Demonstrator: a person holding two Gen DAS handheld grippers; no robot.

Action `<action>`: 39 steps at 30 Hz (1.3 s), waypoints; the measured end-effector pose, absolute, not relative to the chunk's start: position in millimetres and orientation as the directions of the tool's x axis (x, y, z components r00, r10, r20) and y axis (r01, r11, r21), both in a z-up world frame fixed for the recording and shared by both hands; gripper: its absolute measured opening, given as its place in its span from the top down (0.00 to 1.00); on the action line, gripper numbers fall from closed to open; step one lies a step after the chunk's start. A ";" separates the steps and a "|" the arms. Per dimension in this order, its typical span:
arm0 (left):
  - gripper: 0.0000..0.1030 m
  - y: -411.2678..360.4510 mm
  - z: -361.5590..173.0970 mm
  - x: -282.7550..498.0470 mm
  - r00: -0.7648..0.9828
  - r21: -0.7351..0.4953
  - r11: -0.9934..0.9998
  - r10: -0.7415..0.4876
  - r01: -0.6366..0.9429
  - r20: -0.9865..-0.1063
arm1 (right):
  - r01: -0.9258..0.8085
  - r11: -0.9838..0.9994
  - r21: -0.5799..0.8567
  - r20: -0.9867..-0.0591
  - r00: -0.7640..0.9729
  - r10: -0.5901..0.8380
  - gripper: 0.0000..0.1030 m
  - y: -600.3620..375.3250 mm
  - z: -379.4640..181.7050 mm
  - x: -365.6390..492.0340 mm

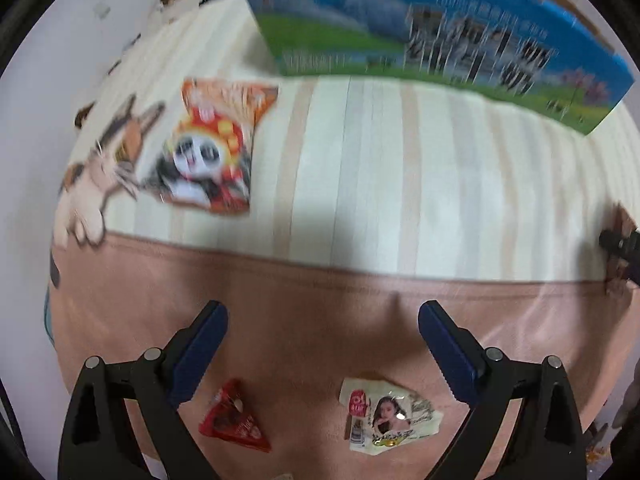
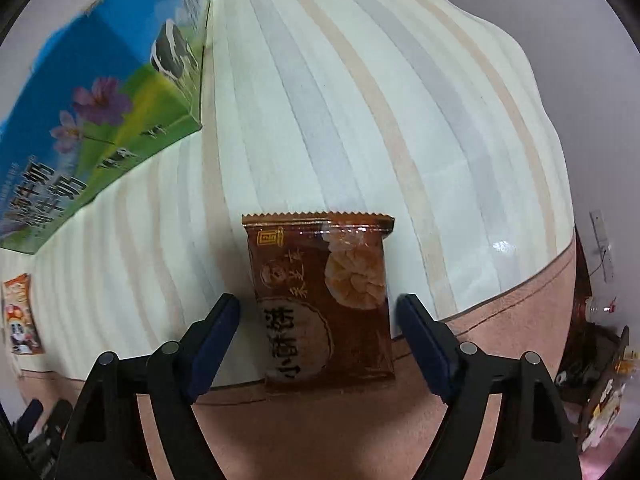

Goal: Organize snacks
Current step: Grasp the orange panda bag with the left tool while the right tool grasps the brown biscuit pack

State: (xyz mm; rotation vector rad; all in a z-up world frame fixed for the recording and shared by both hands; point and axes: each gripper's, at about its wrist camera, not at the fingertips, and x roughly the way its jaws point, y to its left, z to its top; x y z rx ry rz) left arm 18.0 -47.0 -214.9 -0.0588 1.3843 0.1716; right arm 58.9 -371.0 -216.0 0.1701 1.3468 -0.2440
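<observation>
Here, right gripper point(image 2: 318, 312) jaws part-open, straddling brown snack packet point(image 2: 322, 300), pads not touching; packet straddles striped-pink seam. Left gripper point(image 1: 323, 320) wide open, empty, over bare pink cloth point(image 1: 320, 292). Blue milk box point(image 1: 420, 36) along far edge.

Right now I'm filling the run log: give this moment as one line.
right gripper: open, astride brown snack packet | left gripper: open, empty | milk carton box: behind
</observation>
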 end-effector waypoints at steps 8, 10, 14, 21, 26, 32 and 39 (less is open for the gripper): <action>0.05 -14.5 -194.4 1.6 0.172 0.000 0.968 0.044 -0.249 -0.984 | 0.064 0.996 0.058 -0.973 0.229 0.042 0.42 -302.1 -204.9 25.5; 0.05 5.6 -183.4 -5.3 0.179 -0.036 0.958 0.016 -0.283 -0.984 | 0.015 0.996 0.092 -0.973 0.213 0.086 0.42 -281.2 -206.2 13.0; 0.05 41.2 -177.2 -17.5 0.157 -0.056 0.937 -0.001 -0.345 -0.988 | -0.048 0.985 0.168 -0.971 0.164 0.174 0.42 -240.7 -216.8 -7.9; 0.05 79.0 -177.0 12.1 0.140 -0.093 0.915 -0.041 -0.392 -0.989 | -0.062 0.980 0.189 -0.974 0.111 0.195 0.42 -194.5 -233.1 11.9; 0.05 70.1 -169.8 75.8 0.158 -0.064 0.949 -0.015 -0.308 -0.987 | -0.034 0.984 0.174 -0.978 0.106 0.177 0.42 -189.0 -238.0 42.3; 0.11 51.8 -200.2 144.4 0.096 0.022 0.982 0.041 -0.188 -0.995 | 0.009 0.986 0.167 -0.982 0.094 0.165 0.42 -193.9 -237.8 61.2; 0.48 34.7 -227.7 137.8 0.049 0.047 0.988 0.055 -0.144 -0.997 | -0.001 0.987 0.158 -0.984 0.086 0.158 0.42 -192.4 -237.2 70.0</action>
